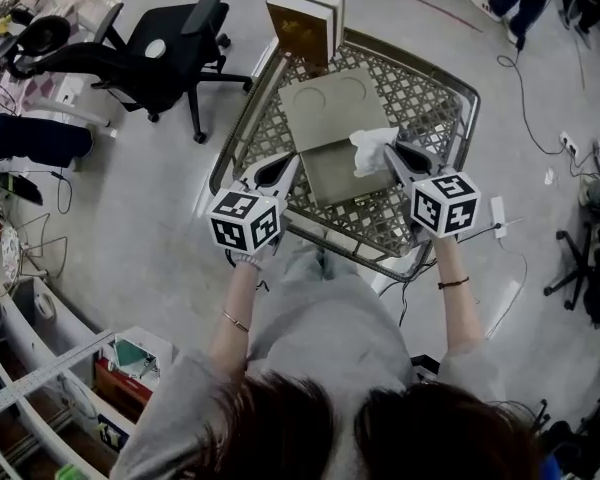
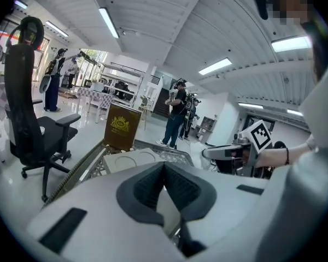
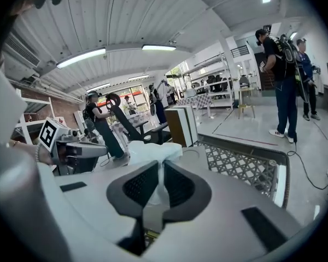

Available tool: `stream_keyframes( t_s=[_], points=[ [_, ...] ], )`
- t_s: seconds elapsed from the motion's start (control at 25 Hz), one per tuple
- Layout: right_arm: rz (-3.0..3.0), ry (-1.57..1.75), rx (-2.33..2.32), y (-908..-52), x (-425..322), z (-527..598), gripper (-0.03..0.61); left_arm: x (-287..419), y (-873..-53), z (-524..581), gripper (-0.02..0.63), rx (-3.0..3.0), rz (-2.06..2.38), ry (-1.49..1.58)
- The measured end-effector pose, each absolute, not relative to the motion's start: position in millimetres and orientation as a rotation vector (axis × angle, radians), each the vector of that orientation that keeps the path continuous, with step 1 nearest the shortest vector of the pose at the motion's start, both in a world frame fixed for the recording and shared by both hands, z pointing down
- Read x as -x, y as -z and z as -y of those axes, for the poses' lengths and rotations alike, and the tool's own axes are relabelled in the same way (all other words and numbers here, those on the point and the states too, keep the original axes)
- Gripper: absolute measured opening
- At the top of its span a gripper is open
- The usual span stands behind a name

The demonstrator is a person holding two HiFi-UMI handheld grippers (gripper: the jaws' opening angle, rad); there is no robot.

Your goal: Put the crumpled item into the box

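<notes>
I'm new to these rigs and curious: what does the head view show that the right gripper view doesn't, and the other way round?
Head view only: the person's arms from above and the right gripper's marker cube. Right gripper view only: a close look at its jaws closed on the white crumpled item, plus the ceiling lights. Both: that item, the lattice table, the brown box, the left gripper.

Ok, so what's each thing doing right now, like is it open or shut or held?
Left hand-held gripper: shut, empty.
Right hand-held gripper: shut on the crumpled white item.
Crumpled white item: held at the grey box's edge, not inside yet.
Grey box: lying flat on the mesh table.
Brown box: standing upright at the table's far edge.
</notes>
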State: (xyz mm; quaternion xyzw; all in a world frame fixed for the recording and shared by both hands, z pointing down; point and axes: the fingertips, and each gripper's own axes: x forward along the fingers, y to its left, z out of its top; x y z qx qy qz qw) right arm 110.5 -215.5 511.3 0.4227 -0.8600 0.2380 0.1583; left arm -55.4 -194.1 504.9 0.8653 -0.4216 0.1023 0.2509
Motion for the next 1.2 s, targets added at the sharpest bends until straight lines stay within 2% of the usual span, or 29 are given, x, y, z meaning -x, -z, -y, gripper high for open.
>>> stream_keyframes(
  t_s=[1.2],
  points=[
    [2.178,-0.948,-0.949,-653.2,-75.0,232.4,0.049,37.9,-621.8,195.0,0.017,-2.149,0.942,-0.474]
  ],
)
